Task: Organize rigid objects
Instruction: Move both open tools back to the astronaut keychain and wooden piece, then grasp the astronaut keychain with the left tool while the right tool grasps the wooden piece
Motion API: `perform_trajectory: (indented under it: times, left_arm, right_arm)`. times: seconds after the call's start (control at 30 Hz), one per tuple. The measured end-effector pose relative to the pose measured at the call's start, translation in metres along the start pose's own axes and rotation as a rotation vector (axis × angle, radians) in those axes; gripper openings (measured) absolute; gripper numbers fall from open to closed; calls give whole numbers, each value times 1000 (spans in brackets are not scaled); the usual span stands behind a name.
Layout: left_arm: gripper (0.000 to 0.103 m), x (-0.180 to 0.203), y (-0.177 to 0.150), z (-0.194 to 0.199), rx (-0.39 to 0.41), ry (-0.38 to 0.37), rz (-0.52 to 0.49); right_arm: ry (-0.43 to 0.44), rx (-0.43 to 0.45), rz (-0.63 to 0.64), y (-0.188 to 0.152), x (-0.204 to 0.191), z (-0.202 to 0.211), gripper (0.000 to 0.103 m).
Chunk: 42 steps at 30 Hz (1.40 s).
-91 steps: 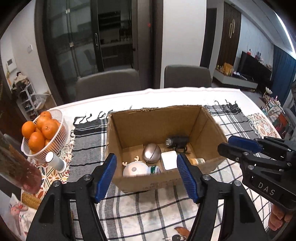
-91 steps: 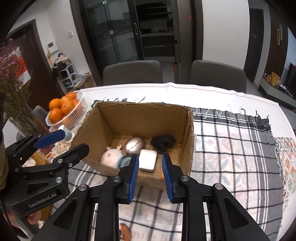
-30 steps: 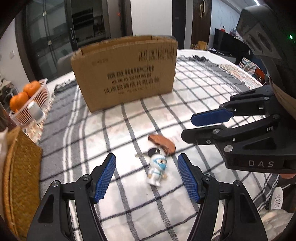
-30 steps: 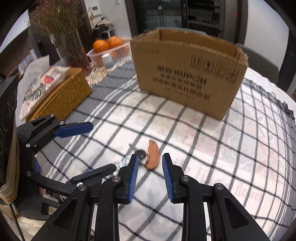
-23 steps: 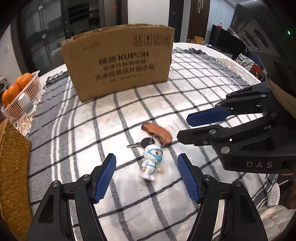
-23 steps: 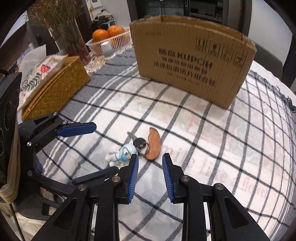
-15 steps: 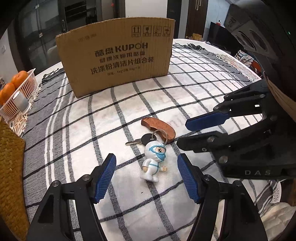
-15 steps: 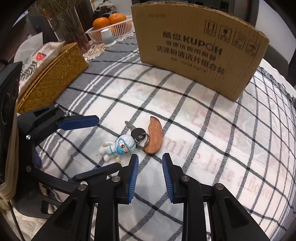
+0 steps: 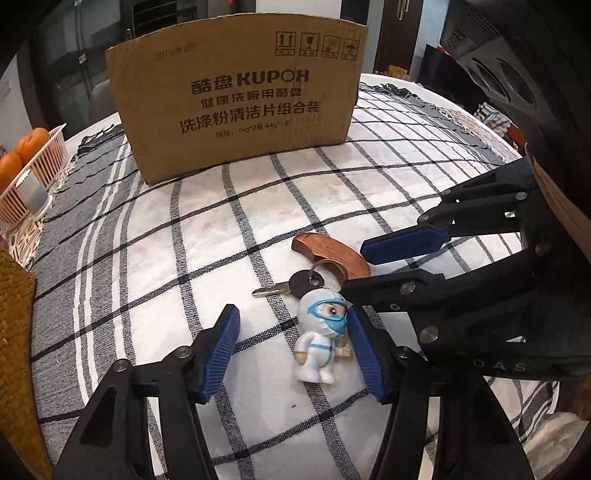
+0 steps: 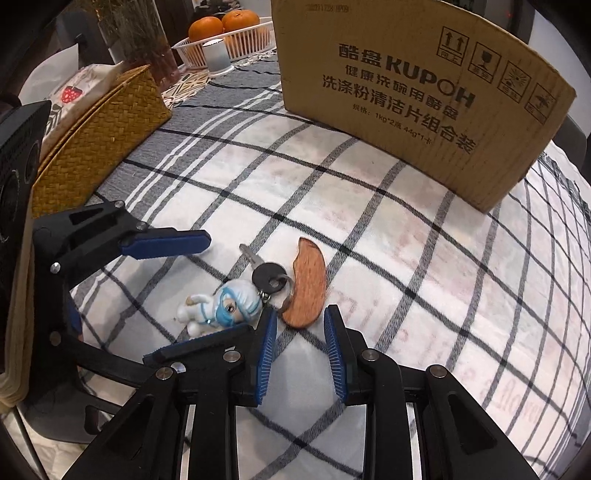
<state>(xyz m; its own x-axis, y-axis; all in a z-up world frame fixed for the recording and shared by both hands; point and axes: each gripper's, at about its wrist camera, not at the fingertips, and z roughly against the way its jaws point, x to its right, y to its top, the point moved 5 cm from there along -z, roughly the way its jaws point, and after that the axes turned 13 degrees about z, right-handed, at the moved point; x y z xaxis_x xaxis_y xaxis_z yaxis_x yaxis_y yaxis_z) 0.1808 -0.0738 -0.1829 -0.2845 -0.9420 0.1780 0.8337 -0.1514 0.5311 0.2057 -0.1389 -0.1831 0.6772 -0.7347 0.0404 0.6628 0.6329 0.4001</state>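
A keychain lies on the checked cloth: a white and blue figurine, a black-headed key and a curved wooden tag. My left gripper is open, its jaws either side of the figurine, the right pad close to its head. My right gripper is open just short of the wooden tag. The cardboard box stands behind.
A woven basket with a tissue pack sits at the left. A white basket of oranges and a vase of dried flowers stand beyond it. The table edge lies to the right.
Both grippers have come down from over the box to the keychain on the cloth. In the last second the left jaws have closed in around the figurine and the right gripper neared the tag.
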Motion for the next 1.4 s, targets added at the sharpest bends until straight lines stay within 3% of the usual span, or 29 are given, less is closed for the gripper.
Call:
perform_trajectory:
  times: [0.27, 0.33, 0.97, 1.2, 1.4]
  left_arm:
    - [43, 1, 1, -6, 11, 2, -4]
    - [27, -2, 2, -5, 19, 7, 1]
    - [26, -36, 13, 4, 38, 4, 165]
    - [26, -41, 18, 8, 59, 20, 175]
    - [26, -38, 29, 21, 97, 20, 186]
  right_arm:
    - [2, 0, -7, 0, 3, -2, 28]
    - [0, 2, -9, 1, 4, -1, 28]
    - [-33, 3, -41, 16, 5, -14, 28]
    - [-69, 2, -37, 21, 7, -17, 23]
    - [-80, 54, -51, 24, 6, 2, 23]
